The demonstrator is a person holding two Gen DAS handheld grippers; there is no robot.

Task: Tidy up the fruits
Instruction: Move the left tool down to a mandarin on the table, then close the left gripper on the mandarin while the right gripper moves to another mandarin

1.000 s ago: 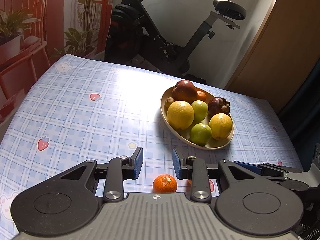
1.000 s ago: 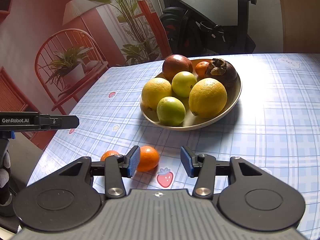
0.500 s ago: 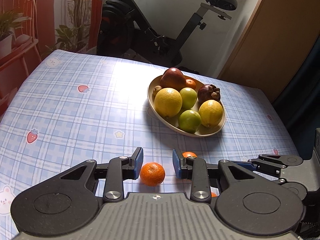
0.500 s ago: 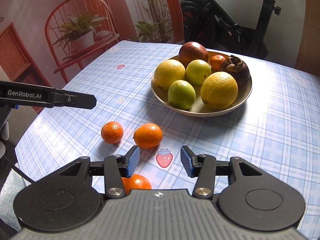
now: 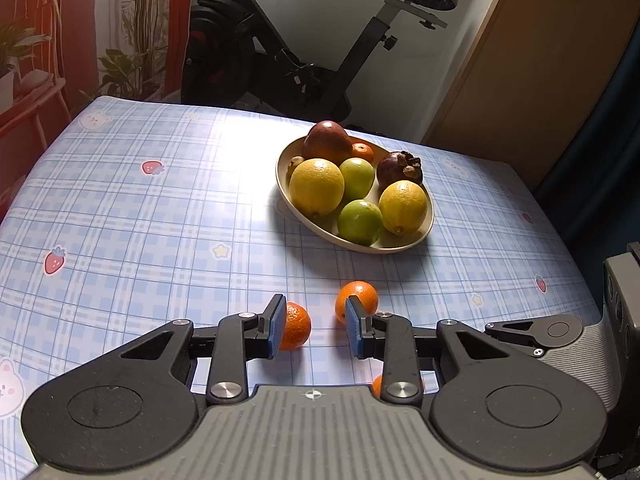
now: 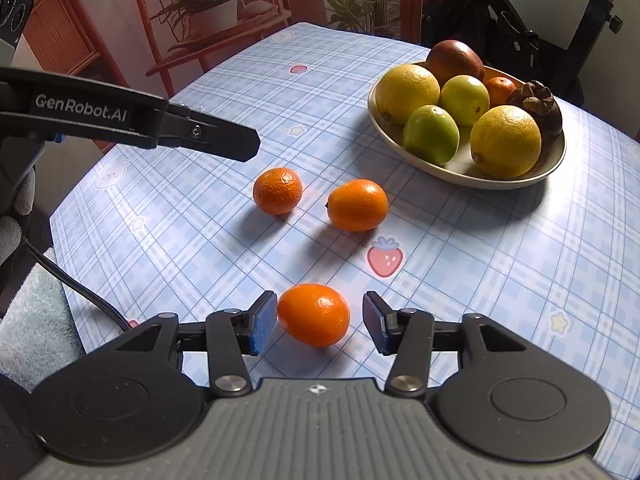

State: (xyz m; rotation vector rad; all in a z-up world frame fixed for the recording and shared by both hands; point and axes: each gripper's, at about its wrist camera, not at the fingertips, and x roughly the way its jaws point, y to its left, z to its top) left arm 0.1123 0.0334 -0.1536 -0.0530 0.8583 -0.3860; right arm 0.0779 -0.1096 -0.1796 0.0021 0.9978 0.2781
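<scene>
Hovering over the tablecloth [image 6: 500,280], right gripper [image 6: 319,326] hangs unclenched around the nearest tangerine [image 6: 314,314], not pinching it. Left gripper [image 5: 312,325] gapes empty, two more tangerines [image 5: 294,326] just past its fingertips.

Three small oranges lie loose on my checked tablecloth [image 6: 460,280]: a dimpled round one [image 6: 277,191], a smooth oval one [image 6: 357,205] just beside it, and a third [image 6: 313,314] nearest me, on its side. Beyond them, my cream bowl [image 6: 516,181] holds two lemons [image 6: 505,141], two limes [image 6: 431,133], a reddish mango [image 6: 454,58], a dark mangosteen [image 6: 540,104] and another small orange [image 6: 499,89].
</scene>
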